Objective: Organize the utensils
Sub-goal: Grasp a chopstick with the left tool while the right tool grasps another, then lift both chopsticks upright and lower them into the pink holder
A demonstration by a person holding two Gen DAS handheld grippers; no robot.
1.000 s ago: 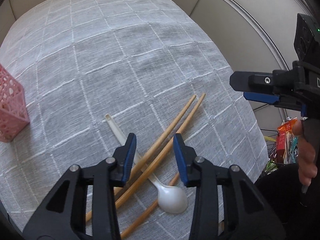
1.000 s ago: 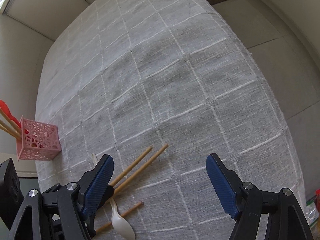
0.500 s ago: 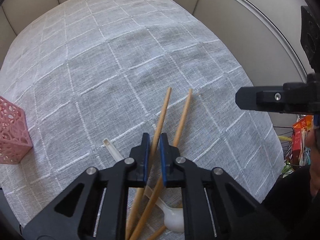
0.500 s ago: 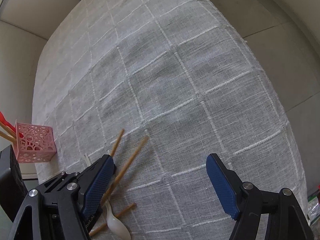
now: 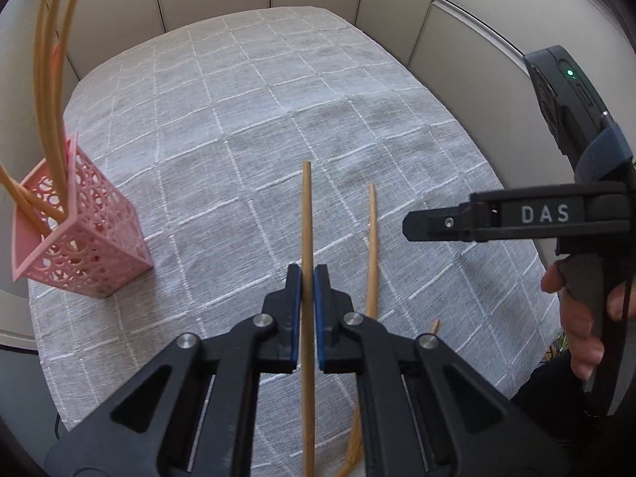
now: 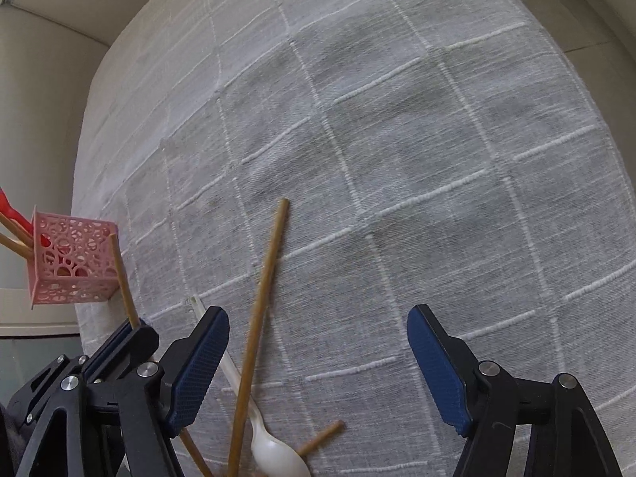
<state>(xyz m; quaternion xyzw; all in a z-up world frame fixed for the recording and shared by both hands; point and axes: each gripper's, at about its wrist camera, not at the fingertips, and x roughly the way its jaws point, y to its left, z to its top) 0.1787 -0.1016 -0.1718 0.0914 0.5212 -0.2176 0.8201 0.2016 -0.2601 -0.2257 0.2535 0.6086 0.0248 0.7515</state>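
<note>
My left gripper (image 5: 306,282) is shut on a wooden chopstick (image 5: 306,206), lifted off the cloth and pointing forward. In the right wrist view the left gripper (image 6: 133,324) holds that chopstick (image 6: 121,274) near the pink lattice holder (image 6: 71,264). A second chopstick (image 5: 372,246) lies on the cloth to the right. The pink holder (image 5: 87,250) stands at the left with several chopsticks in it. My right gripper (image 6: 318,361) is open and empty over a chopstick (image 6: 262,294) and a white spoon (image 6: 274,453). It also shows in the left wrist view (image 5: 437,224).
The table carries a grey checked cloth (image 6: 397,159). A short chopstick end (image 6: 322,439) lies by the spoon's bowl. A red utensil (image 6: 12,212) sticks out of the holder. Walls stand behind the table; its edge is near the holder.
My left gripper closed on one chopstick, lifted it off the cloth and swung left toward the pink holder. The right gripper stayed open and shifted little.
</note>
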